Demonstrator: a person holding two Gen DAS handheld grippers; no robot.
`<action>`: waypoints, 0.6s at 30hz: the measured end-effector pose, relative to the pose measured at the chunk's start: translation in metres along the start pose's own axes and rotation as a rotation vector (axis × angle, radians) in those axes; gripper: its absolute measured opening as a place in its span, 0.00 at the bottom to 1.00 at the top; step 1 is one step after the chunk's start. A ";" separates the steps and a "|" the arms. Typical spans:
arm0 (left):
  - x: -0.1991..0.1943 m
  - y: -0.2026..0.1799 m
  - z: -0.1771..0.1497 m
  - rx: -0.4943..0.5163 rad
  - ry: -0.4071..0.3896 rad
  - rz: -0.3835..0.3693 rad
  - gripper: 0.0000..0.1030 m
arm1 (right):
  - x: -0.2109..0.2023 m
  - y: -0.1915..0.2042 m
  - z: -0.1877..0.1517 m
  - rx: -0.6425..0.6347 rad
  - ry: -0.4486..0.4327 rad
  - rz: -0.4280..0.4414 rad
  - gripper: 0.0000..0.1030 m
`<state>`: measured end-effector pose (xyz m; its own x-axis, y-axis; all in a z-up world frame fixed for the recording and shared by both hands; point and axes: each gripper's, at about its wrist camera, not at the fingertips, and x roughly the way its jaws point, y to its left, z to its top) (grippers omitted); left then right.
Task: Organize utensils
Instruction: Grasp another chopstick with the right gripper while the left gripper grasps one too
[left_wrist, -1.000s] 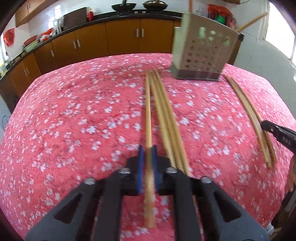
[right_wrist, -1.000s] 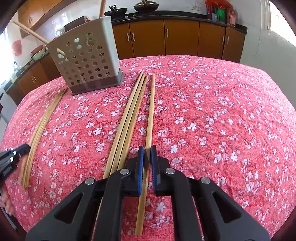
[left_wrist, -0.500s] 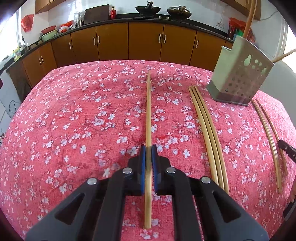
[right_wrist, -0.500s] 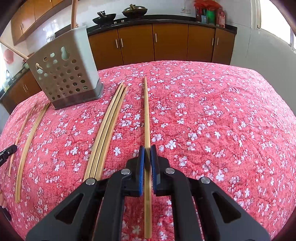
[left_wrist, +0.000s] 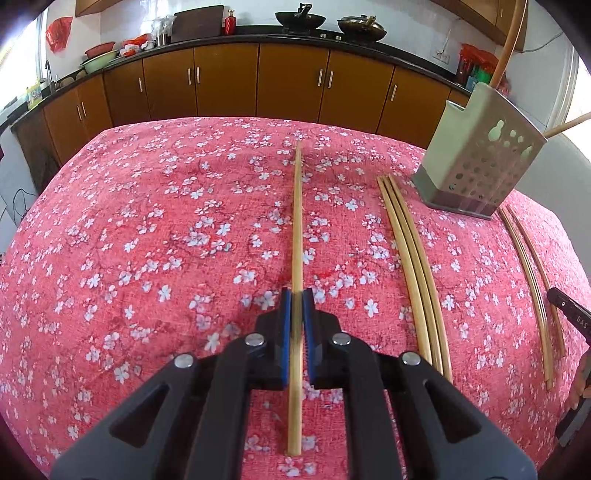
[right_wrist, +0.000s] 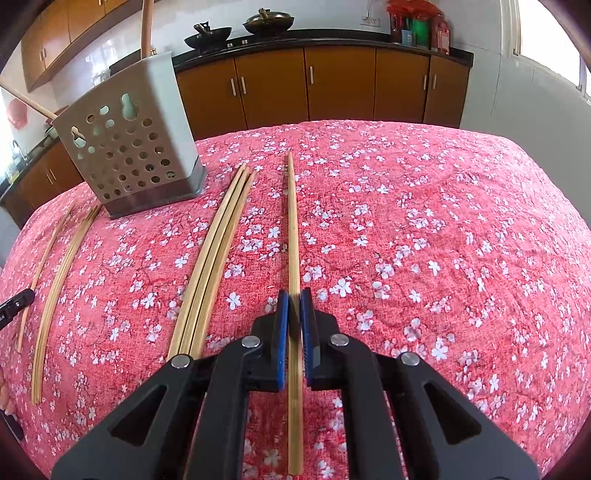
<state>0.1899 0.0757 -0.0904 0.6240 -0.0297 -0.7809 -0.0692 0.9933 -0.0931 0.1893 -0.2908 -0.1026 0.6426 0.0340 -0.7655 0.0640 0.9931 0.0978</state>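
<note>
We see the left claw (left_wrist: 295, 332) stretched out low over the red flowered cloth (left_wrist: 147, 258), pointing toward the far edge of the counter, and it is clenched on a single chopstick (left_wrist: 297, 229). That stick runs straight ahead between the blue pads (left_wrist: 283, 332), with its rear end sticking out behind them over the cloth. The right claw (right_wrist: 294, 328) is posed the same way, level and pointing at the far edge, and it too is clamped on one chopstick (right_wrist: 293, 229) that passes between its pads (right_wrist: 282, 328) and reaches forward along the cloth.

To the right of the left claw lie three chopsticks (left_wrist: 410, 258) side by side, touching one another, running toward the far right corner. Beyond their far ends stands the holder (left_wrist: 480, 162), a pale box with round holes, near the far right edge in the left view; a wooden handle (left_wrist: 509, 48) rises out of its top. Past the holder, by the right edge, lie more thin chopsticks (left_wrist: 532, 280). A black bit of the other tool (left_wrist: 570, 314) shows at that edge.

In the right view, the same three chopsticks (right_wrist: 214, 258) lie just left of the claw, the holder (right_wrist: 129, 147) stands far left, and thin chopsticks (right_wrist: 55, 291) lie near the left edge. Nothing lies between either claw and the holder except the three sticks. Brown cabinets (right_wrist: 332, 88) stand behind the counter.
</note>
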 end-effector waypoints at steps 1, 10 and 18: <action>0.000 0.000 0.000 0.000 0.000 0.000 0.10 | 0.000 0.000 0.000 0.000 0.000 0.000 0.08; -0.001 0.001 0.000 -0.005 0.000 -0.010 0.10 | 0.000 0.000 0.000 0.000 0.000 0.001 0.08; -0.002 0.002 0.000 -0.009 0.000 -0.017 0.10 | 0.000 -0.001 0.000 0.000 0.000 0.001 0.08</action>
<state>0.1887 0.0778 -0.0895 0.6248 -0.0462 -0.7795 -0.0656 0.9916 -0.1113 0.1892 -0.2914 -0.1026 0.6428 0.0353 -0.7652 0.0631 0.9931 0.0989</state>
